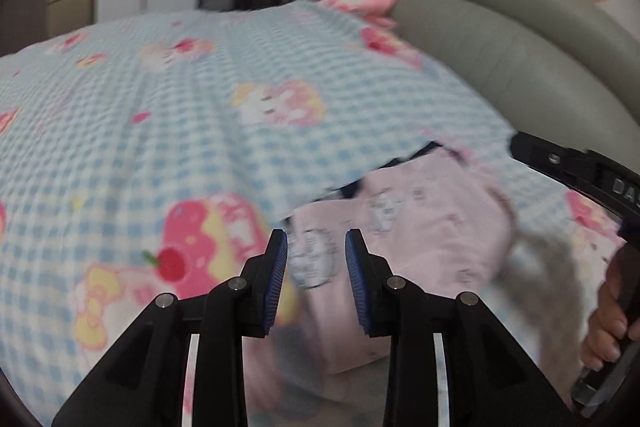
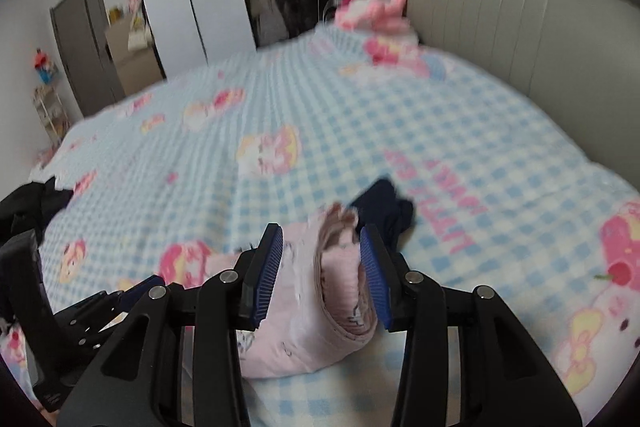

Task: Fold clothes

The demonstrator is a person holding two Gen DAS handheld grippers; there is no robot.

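Blue-and-white checked bedding (image 2: 320, 99) with pink cartoon prints covers the bed, with a grey padded headboard (image 2: 500, 15) behind. A pale pink garment (image 2: 320, 311) lies bunched near the bed's close edge, a dark piece of clothing (image 2: 384, 203) just beyond it. The right gripper (image 2: 324, 267) has a folded bundle of the pink cloth between its blue pads, apparently gripping it. The left gripper (image 1: 316, 267) hangs over the garment with its jaws apart, holding nothing. To fold well, the left gripper should probably pinch a matching edge, so both can draw the cloth taut and flat before laying it over. Blur hides the finer creases.
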